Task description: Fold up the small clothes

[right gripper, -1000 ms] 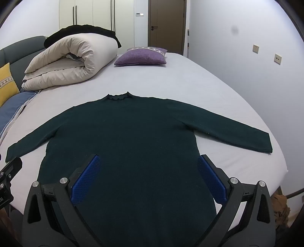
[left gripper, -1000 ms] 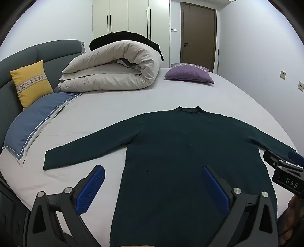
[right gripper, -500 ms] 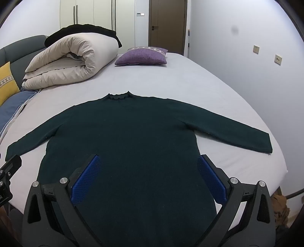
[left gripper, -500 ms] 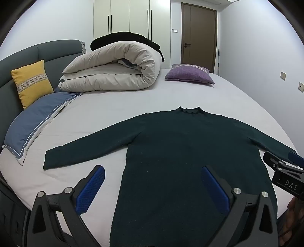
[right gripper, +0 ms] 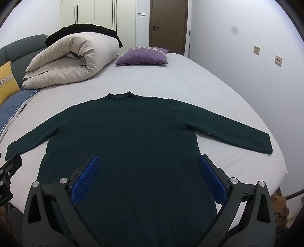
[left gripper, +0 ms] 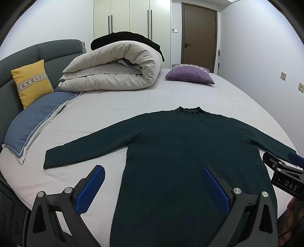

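On the bed (left gripper: 114,106), the sweater (left gripper: 180,152) is laid flat, unfolded; both hand-held grippers (left gripper: 152,187) (right gripper: 147,174) are held apart, so a sleeve (right gripper: 228,131) is to be grasped next.

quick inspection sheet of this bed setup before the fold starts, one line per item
surface: bed sheet, pale, smooth.
job's things: dark green sweater flat, sleeves spread, collar away from the cameras.
clutter: rolled duvet with a black garment on top, purple cushion, yellow cushion, blue pillow.
grippers: left gripper and right gripper open above the sweater's lower body, holding nothing.
cables: nothing seen.
surroundings: wardrobe, brown door, wall sockets.
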Motion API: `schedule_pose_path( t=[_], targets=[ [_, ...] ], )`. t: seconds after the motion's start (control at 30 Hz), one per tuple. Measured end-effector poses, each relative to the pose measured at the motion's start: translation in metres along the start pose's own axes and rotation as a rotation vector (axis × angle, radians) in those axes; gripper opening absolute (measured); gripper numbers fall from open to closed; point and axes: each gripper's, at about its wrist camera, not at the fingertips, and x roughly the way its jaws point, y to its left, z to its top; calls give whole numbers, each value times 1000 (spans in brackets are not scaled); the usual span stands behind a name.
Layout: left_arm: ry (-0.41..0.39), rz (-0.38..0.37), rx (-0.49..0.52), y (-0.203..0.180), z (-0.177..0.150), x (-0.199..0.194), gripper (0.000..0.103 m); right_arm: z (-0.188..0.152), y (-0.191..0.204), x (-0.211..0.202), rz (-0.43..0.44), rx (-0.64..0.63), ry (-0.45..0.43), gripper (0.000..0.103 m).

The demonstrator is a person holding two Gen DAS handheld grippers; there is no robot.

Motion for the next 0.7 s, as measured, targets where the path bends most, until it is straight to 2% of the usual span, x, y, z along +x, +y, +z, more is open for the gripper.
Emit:
schedule_pose_path(
  t=[0.7],
  targets=[
    [0, 1, -3, 1, -3, 3, 103, 0, 5, 1, 3, -2, 0, 103]
  ],
)
